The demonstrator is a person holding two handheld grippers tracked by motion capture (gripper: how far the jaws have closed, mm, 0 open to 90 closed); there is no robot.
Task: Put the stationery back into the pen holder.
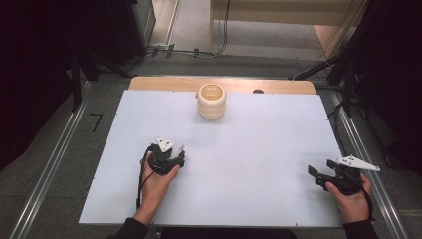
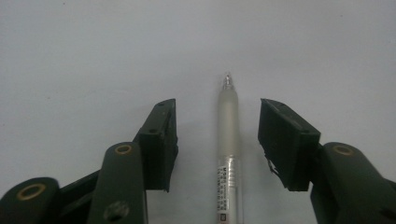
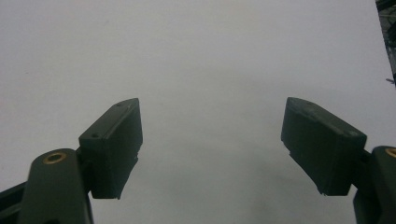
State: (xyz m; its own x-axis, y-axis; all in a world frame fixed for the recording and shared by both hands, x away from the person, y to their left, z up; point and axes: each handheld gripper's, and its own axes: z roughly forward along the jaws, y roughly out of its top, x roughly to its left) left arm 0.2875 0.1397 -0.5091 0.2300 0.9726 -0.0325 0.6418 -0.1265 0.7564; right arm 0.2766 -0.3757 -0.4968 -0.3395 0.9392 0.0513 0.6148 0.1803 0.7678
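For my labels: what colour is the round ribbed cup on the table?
Pale cream round ribbed cup, clearest in the high view.

- Your high view looks forward and down from above your side of the white table (image 1: 249, 149), far enough off to take in the whole top, the floor around it and both your forearms
- Your left gripper view rides on the left gripper (image 2: 217, 135), close above the tabletop, facing along its jaws with a pen (image 2: 229, 154) lying between them
- Your right gripper view rides on the right gripper (image 3: 212, 144), equally close, facing bare tabletop
- All three views share the white table surface; the high view also shows both grippers from above
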